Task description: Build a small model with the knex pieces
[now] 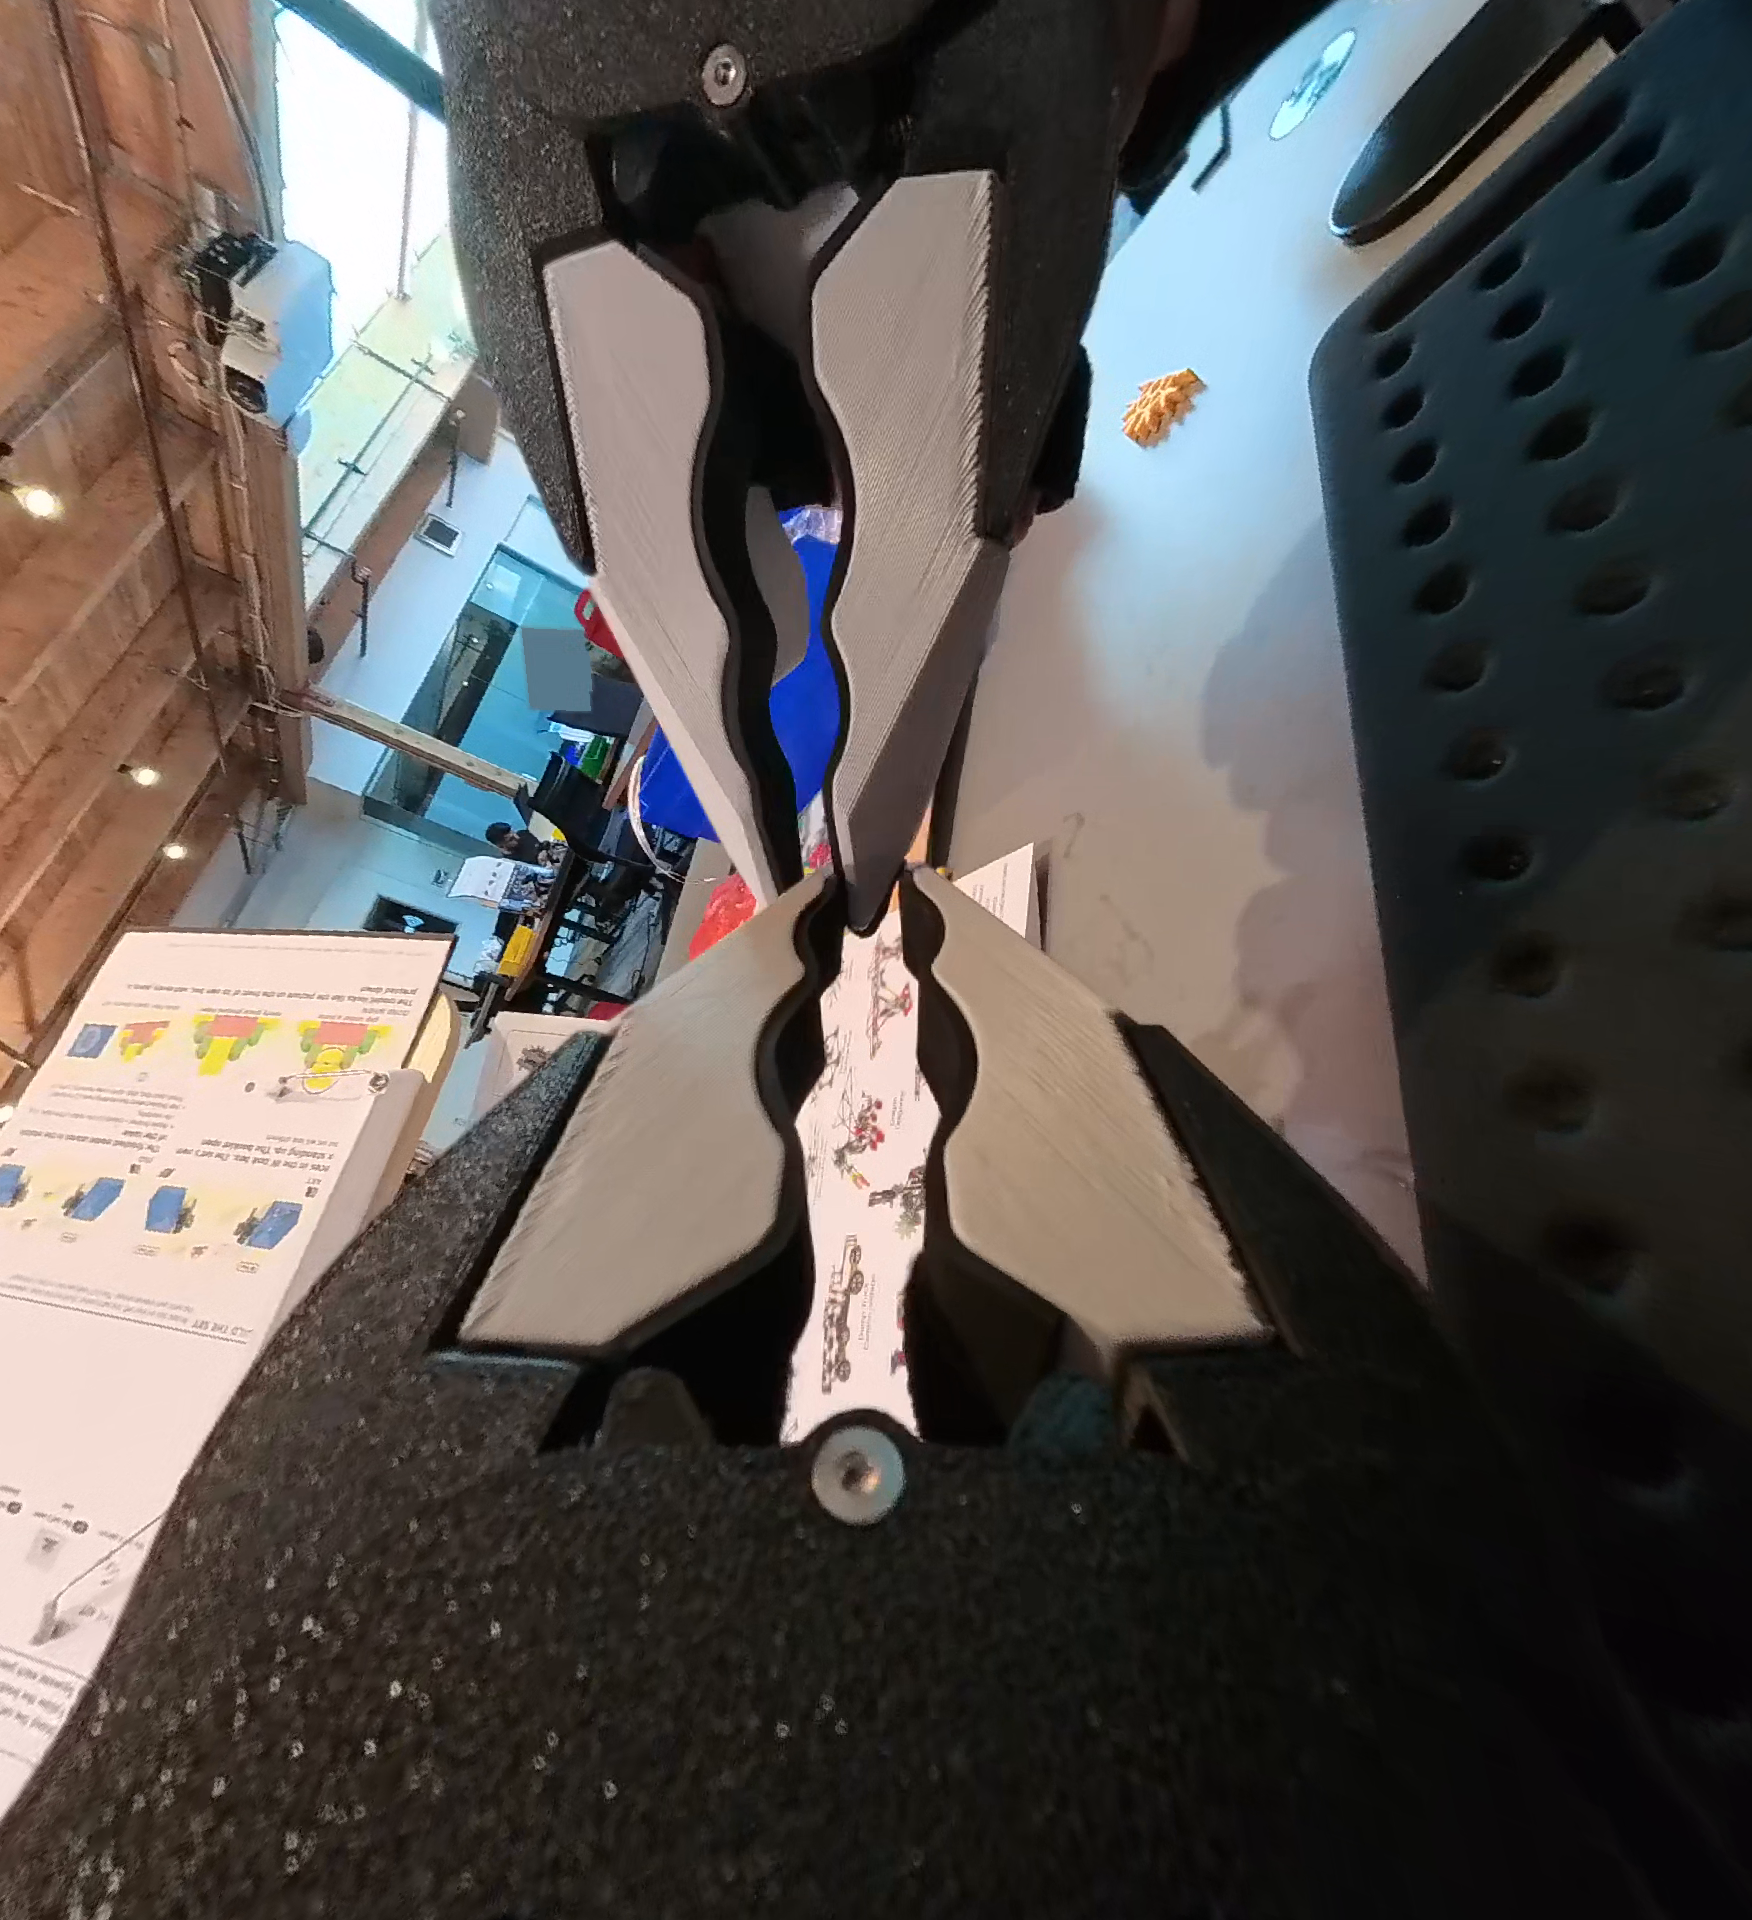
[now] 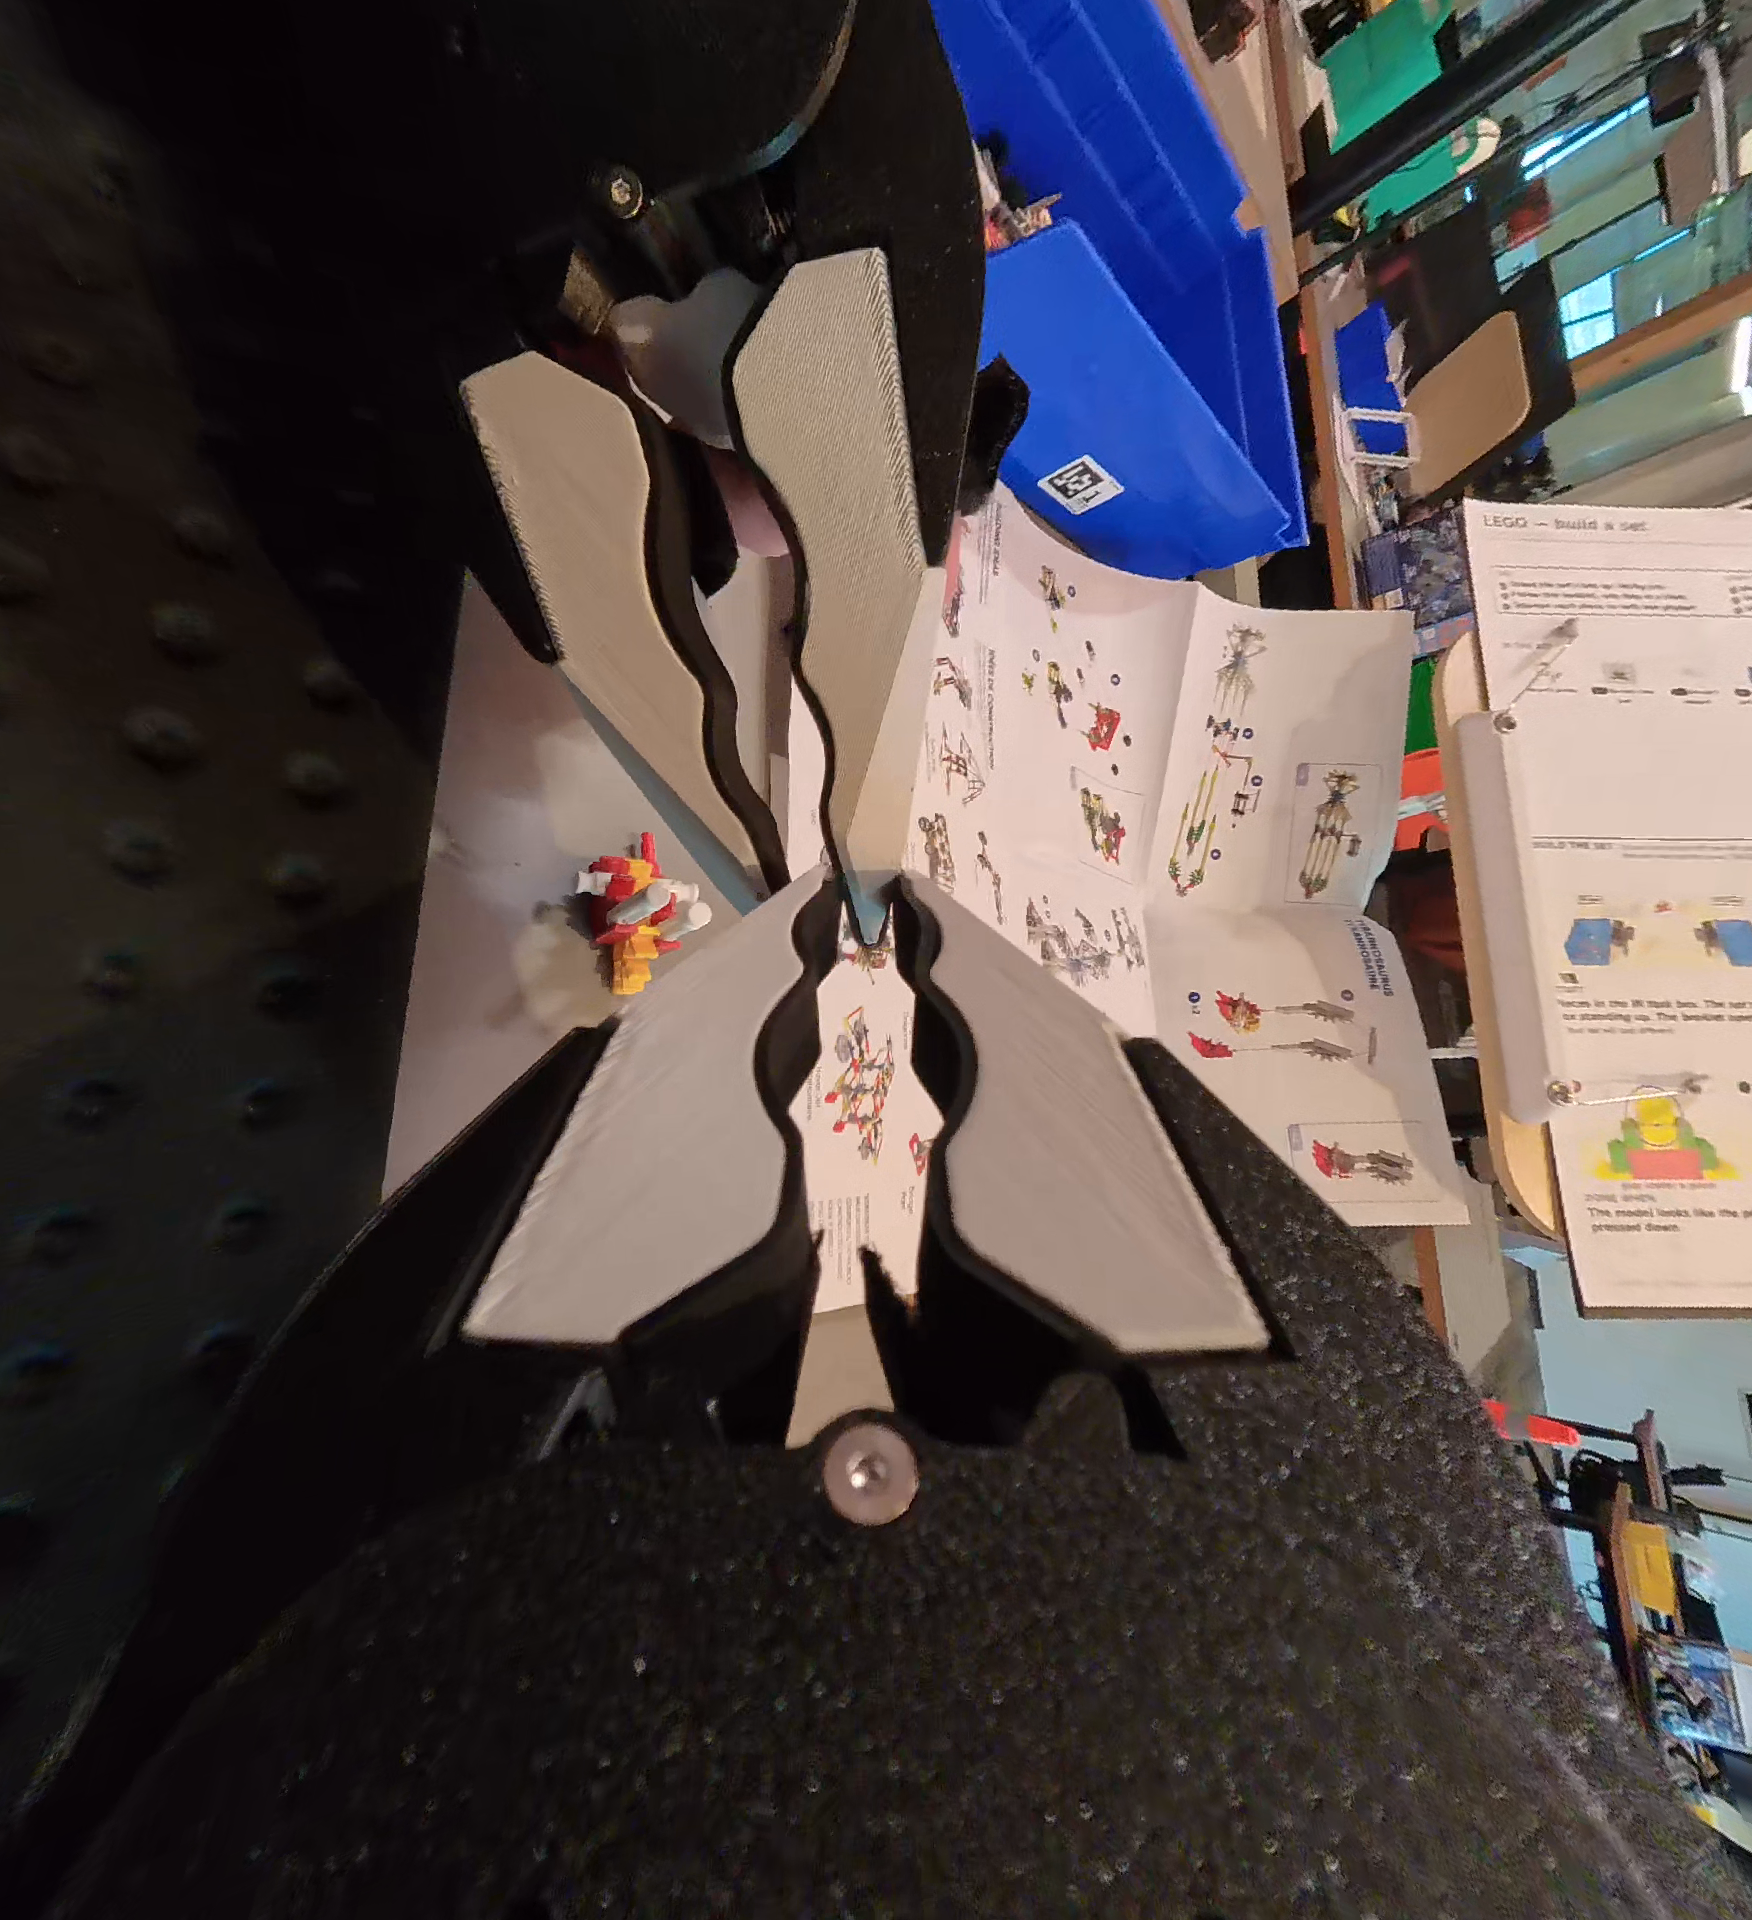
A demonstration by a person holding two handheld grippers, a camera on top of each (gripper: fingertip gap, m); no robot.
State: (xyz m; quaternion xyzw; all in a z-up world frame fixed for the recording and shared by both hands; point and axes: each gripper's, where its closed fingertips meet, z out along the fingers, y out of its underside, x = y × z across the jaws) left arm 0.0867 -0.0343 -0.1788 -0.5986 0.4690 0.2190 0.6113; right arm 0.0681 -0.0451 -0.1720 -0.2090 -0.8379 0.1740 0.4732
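The left hand-held gripper [image 1: 867,894] and the right hand-held gripper [image 2: 864,896] met tip to tip above the table [image 2: 498,727], each with its fingers almost together, but I could not tell if they pinched anything. The open picture booklet [image 2: 1111,790] lay flat under them, maybe so its pages could be seen. A little red, yellow and white toy [image 2: 638,914] sat at 9 o'clock
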